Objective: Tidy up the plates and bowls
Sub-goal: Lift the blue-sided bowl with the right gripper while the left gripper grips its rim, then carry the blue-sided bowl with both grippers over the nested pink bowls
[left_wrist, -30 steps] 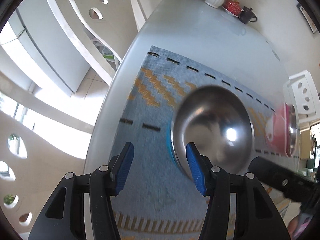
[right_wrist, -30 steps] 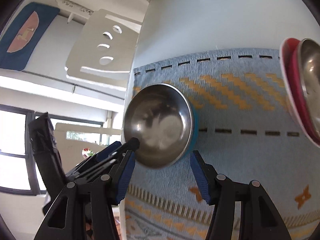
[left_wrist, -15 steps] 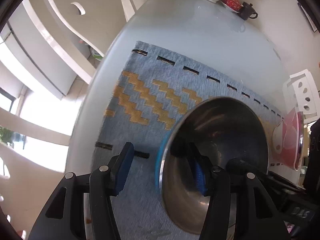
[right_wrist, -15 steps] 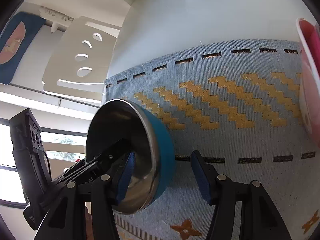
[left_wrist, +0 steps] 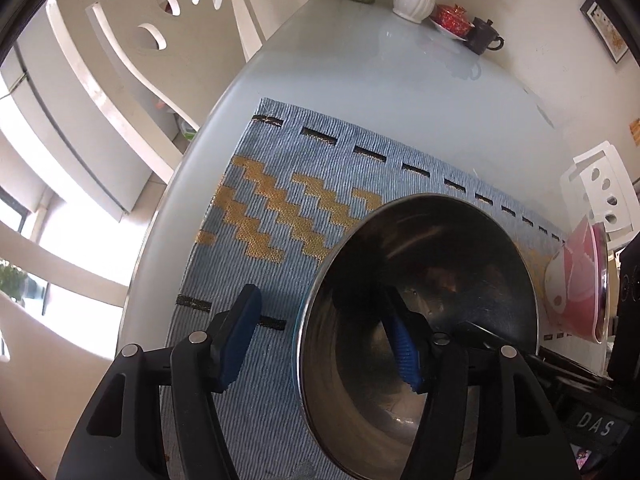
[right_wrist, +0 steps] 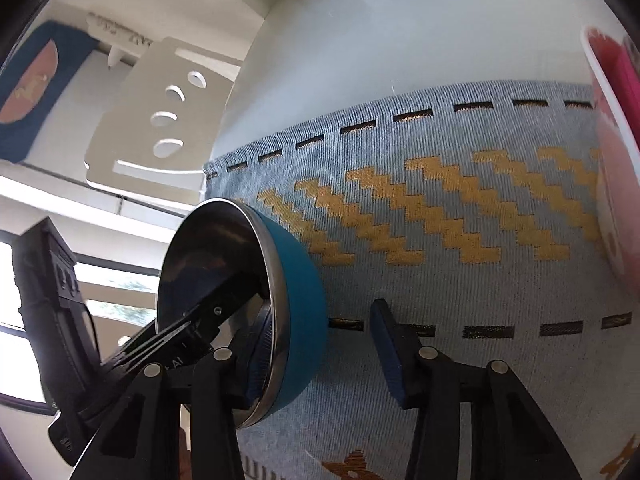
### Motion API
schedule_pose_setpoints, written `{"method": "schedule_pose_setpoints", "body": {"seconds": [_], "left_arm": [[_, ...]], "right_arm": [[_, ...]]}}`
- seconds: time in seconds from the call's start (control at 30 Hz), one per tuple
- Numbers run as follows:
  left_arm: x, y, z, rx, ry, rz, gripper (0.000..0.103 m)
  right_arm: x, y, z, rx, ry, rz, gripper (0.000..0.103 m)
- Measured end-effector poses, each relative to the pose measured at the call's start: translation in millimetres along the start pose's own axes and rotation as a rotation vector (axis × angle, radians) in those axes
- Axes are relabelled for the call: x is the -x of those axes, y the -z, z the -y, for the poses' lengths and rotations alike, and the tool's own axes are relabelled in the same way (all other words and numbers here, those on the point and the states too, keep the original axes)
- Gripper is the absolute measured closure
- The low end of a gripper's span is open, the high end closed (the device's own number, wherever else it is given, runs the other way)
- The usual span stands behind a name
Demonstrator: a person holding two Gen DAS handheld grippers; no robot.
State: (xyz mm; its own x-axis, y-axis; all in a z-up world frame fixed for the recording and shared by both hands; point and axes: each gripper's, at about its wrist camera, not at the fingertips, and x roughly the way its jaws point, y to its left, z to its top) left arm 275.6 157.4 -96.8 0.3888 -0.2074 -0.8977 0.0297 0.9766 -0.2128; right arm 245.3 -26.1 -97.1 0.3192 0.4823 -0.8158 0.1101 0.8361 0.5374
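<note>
Left gripper (left_wrist: 316, 312): released. Its jaws have just been opening, and they stand astride the rim of the bowl. The right pad is inside, the left pad is outside over the cloth, apart from the wall.
Right gripper (right_wrist: 320, 320): not clenched yet. Its jaws have just been closing with the bowl wall between them. The left pad lies close against the inner steel, and the right pad is not yet at the blue outside.
Task's thing: round steel bowl with a blue outer shell (right_wrist: 296, 280), on the left part of the blue woven mat with yellow zigzags (right_wrist: 440, 280). Whether its base sits flat on the mat I cannot tell.
Relation that matters: the rim runs between the fingers of each gripper, the two coming from opposite sides of the bowl. The wall is thin and curved, so the pads must meet it squarely.
Long axis: none, the bowl is round; only the rim line counts.
Nearer hand: both are at the bowl, but I judge the right one closer to a grip.
Farther out: pink plate with a second steel bowl on it (left_wrist: 576, 280), well apart to the right on the same mat.
Surface: white glossy surface (left_wrist: 400, 100) under the mat.
Likely step: the bowl probably goes toward the pink stack.
</note>
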Motion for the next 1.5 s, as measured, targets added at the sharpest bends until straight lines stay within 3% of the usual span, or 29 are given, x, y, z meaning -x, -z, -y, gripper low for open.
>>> {"method": "schedule_pose_setpoints", "body": {"seconds": [0.07,0.1,0.13,0.23,0.37,0.43,0.67,1.0,1.5], "left_arm": [[1,1,0,0.002,0.001,0.006,0.051],[2,2,1,0.003,0.034,0.006,0.07],[3,3,2,0.012,0.059,0.002,0.07],[6,7,5,0.016,0.035,0.023,0.07],[8,9,-1,0.05,0.044,0.026,0.072],[12,9,3,0.037,0.013,0.03,0.074],[26,18,11,0.057,-0.007,0.038,0.081],[53,38,42,0.069,-0.076,0.068,0.081],[89,37,96,0.105,-0.093,0.107,0.081]], "right_arm": [[0,0,-1,0.002,0.012,0.001,0.061],[0,0,-2,0.012,0.026,0.003,0.063],[-1,-1,-5,0.032,0.045,0.004,0.066],[-5,-5,-14,0.106,0.107,0.013,0.072],[-6,-9,-5,0.049,0.047,0.003,0.078],[-6,-9,0,0.005,0.002,-0.025,0.087],[8,1,12,-0.032,-0.032,-0.051,0.087],[38,10,18,-0.024,-0.067,-0.044,0.087],[95,3,27,0.03,-0.092,-0.005,0.087]]}}
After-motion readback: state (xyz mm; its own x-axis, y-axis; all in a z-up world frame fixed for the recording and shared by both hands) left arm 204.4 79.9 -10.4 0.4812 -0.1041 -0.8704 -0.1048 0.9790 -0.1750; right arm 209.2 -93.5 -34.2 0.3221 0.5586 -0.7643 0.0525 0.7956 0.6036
